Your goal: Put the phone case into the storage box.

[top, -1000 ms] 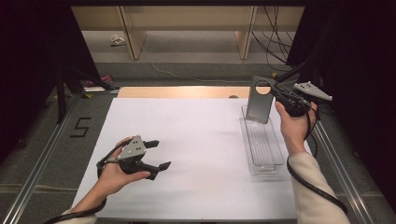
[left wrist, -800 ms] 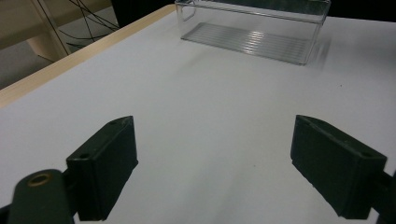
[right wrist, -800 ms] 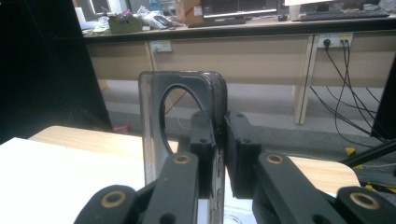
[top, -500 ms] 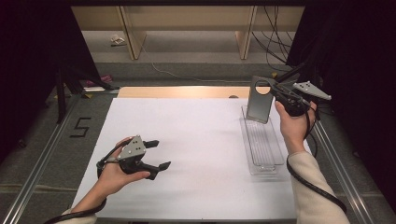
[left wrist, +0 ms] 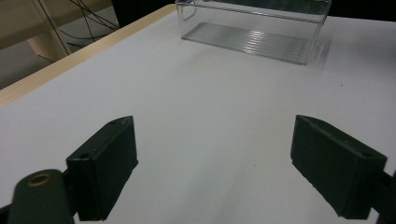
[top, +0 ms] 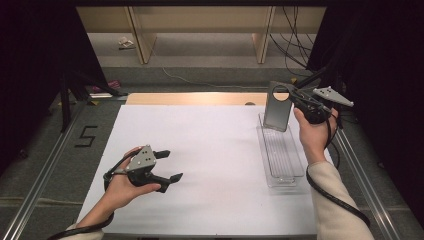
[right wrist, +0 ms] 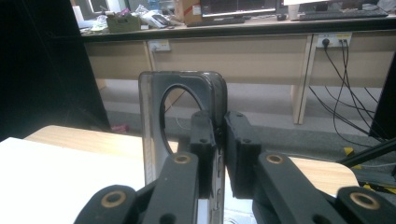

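A dark grey flat panel with a round hole near its top (top: 278, 106) stands upright over the far end of a clear plastic tray (top: 280, 156). My right gripper (top: 295, 98) is shut on the panel's right edge, seen close in the right gripper view (right wrist: 219, 135), where the panel (right wrist: 152, 126) fills the middle. My left gripper (top: 169, 165) is open low over the white sheet at front left, nothing between its jaws (left wrist: 212, 158). The tray (left wrist: 254, 39) lies ahead of it in the left gripper view.
A white sheet (top: 210, 150) covers the table, with a wooden strip (top: 195, 98) along its far edge. A "5" mark (top: 86, 136) sits on the grey surface at left. Metal rails run down both sides. Cables (top: 295, 45) hang beyond the table at far right.
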{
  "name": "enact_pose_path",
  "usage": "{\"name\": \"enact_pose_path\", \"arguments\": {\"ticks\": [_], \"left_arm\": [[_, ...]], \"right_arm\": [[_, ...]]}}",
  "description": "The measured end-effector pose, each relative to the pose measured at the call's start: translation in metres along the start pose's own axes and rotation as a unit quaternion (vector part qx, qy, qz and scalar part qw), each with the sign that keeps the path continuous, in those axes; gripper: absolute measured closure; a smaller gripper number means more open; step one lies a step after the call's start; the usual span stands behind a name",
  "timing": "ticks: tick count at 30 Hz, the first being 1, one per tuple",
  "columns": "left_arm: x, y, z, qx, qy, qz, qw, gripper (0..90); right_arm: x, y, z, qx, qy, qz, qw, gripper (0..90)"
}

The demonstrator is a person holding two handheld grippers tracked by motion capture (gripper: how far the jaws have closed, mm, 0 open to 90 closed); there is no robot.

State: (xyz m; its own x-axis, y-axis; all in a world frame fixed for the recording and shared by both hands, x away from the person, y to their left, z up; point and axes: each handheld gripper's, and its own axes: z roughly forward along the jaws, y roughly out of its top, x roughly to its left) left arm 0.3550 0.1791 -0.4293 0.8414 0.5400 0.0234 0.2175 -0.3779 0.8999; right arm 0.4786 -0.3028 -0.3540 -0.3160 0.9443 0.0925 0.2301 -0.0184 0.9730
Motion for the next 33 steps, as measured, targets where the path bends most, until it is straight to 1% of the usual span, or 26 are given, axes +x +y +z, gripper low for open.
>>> {"name": "enact_pose_path", "arguments": {"ticks": [33], "left_arm": [[0.0003, -0.0003, 0.0001, 0.0, 0.0, -0.001, 1.0, 14.0]], "right_arm": [[-0.0016, -0.0017, 0.0073, 0.003, -0.003, -0.002, 1.0, 82.9]]}}
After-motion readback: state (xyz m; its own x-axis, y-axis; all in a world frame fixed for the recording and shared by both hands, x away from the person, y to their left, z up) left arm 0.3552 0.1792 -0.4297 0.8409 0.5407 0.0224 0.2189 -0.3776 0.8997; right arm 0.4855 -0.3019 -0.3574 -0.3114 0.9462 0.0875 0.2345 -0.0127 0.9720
